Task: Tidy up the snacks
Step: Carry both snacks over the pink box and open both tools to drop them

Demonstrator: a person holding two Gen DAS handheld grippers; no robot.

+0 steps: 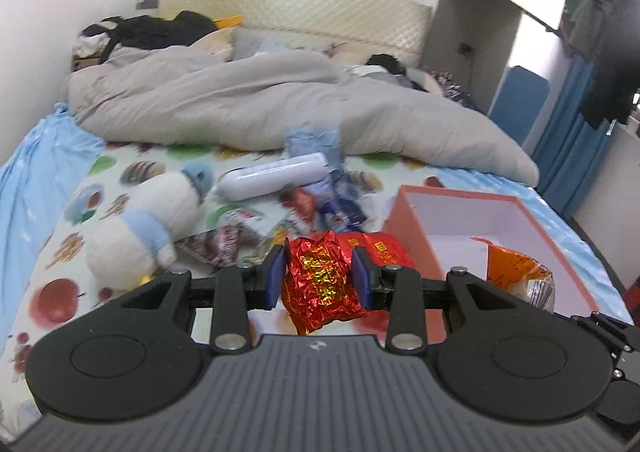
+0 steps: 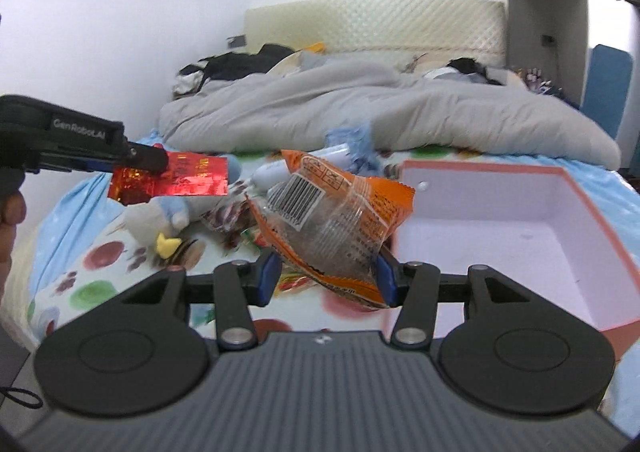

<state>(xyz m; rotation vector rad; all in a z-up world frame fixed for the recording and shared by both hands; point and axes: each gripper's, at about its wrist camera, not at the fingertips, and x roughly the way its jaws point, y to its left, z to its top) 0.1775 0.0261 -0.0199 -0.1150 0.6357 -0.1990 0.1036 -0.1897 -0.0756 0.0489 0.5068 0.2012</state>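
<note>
Left gripper (image 1: 320, 276) clamps a crinkled red foil packet (image 1: 320, 284), gold print unreadable, left of the pink box (image 2: 520, 220). Right gripper (image 2: 326, 276) pinches an orange barcoded packet (image 2: 332, 228) beside it; "GenRobot.AI" marks the left tool.

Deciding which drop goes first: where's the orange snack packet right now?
The orange snack packet is clamped in the right gripper, lifted above the bedsheet just left of the open pink box.
</note>
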